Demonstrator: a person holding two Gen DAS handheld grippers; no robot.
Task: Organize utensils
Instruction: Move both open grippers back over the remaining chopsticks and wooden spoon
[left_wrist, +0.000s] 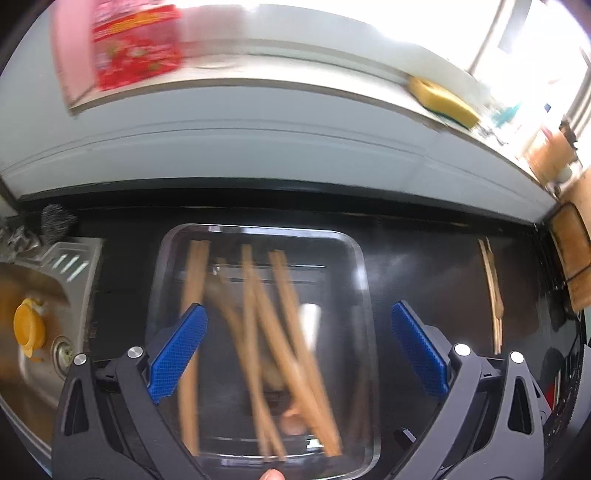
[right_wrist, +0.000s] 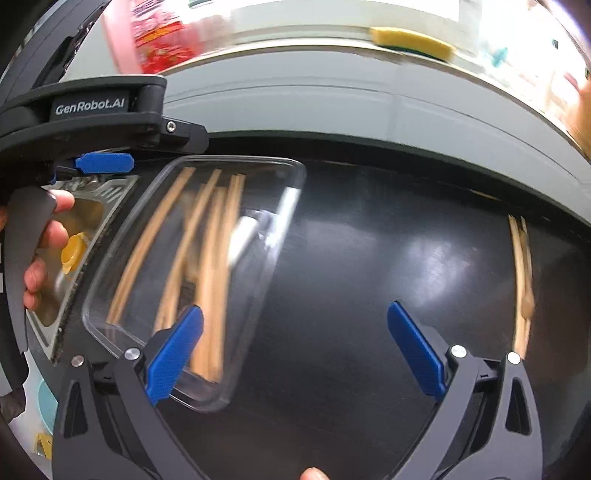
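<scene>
Left hand-held gripper (left_wrist: 299, 347) hangs w/ jaws spread wide, nothing between the blue pads, directly over a clear rectangular tray (left_wrist: 364, 280) on the black desk (left_wrist: 424, 266). Right hand-held gripper (right_wrist: 295, 350) likewise wide open and empty, over bare desk just right of the tray, its left pad overlapping the tray's near corner in right wrist view. In the tray: wooden chopsticks (left_wrist: 251, 314), roughly 5–6 sticks (blur blocks an exact count), long axes running near-to-far, some crossing each other at slight angles, ends toward the tray's far rim. A 2nd lot, one pair of chopsticks (left_wrist: 493, 295), lies well apart on the desk's right side, also pointing near-to-far. Open black surface btwn tray and pair. Steel sink (left_wrist: 40, 280) borders the desk at left, just beside the tray; a pale wall ledge closes the far edge, carrying 1 yellow sponge (left_wrist: 443, 101) and 1 red-labelled package (left_wrist: 136, 48).
</scene>
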